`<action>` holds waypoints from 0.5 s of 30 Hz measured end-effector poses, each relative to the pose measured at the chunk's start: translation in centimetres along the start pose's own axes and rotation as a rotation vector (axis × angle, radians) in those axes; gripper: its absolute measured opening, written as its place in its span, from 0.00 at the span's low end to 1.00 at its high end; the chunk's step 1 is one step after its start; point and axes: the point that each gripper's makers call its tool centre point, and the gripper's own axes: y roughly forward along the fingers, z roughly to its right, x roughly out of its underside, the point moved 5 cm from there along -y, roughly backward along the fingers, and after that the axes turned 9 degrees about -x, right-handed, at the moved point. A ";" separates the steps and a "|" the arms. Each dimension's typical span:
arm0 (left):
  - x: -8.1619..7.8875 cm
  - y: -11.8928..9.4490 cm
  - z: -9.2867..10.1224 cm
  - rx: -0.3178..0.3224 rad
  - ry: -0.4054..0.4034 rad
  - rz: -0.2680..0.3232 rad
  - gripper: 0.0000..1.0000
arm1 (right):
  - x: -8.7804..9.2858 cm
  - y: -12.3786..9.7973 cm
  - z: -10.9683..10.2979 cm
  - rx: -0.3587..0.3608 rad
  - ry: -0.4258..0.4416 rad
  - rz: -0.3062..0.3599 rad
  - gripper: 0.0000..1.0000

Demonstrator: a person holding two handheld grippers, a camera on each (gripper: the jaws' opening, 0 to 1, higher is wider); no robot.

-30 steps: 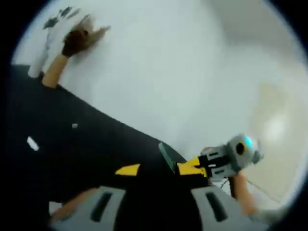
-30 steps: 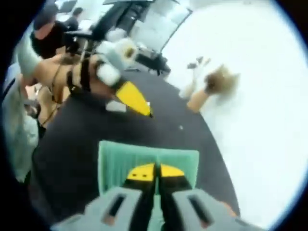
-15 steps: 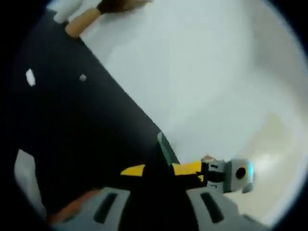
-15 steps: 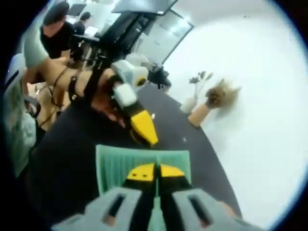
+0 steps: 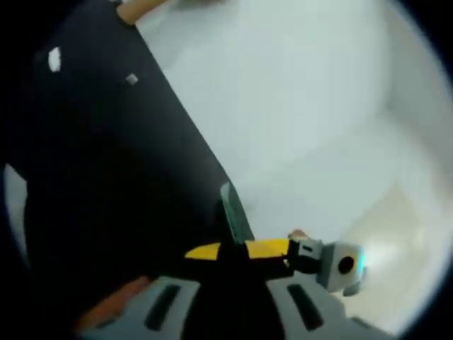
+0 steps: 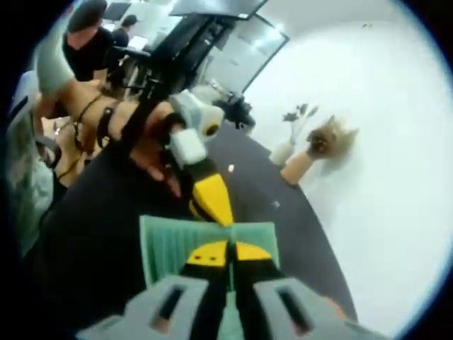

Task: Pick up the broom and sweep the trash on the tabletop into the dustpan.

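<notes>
My right gripper [image 6: 228, 253] is shut on a green ribbed dustpan [image 6: 177, 241], which it holds over the black table [image 6: 106, 212]. My left gripper [image 6: 214, 205] comes in from the upper left, a hand [image 6: 152, 152] around it, with its yellow tip at the dustpan's far edge. In the left gripper view the dustpan [image 5: 233, 212] appears edge-on just ahead of my left gripper [image 5: 237, 249], and the right gripper [image 5: 265, 248] reaches in from the right. Dark fills the gap between the left jaws. White scraps [image 5: 54, 59] [image 5: 132, 79] [image 6: 231, 168] lie farther along the table.
A white vase with dried stems [image 6: 283, 150] and a tan vase with a brown dried flower [image 6: 301, 166] stand at the table's far end by a white wall. People [image 6: 85, 42] and dark equipment are behind at the upper left. The table edge [image 5: 191, 134] runs diagonally.
The left gripper has swung down to the dustpan's far edge. The left gripper view has tilted, so the scraps and vase slid up. The right gripper keeps its hold.
</notes>
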 end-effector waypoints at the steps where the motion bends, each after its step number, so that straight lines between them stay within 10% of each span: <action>1: -0.1 0.0 -0.1 -0.005 0.000 0.002 0.08 | 0.1 -0.1 0.3 -0.004 0.001 0.000 0.01; 15: -0.5 -0.1 -0.8 -0.016 0.033 0.054 0.01 | 0.3 -0.6 0.5 0.008 0.054 0.042 0.01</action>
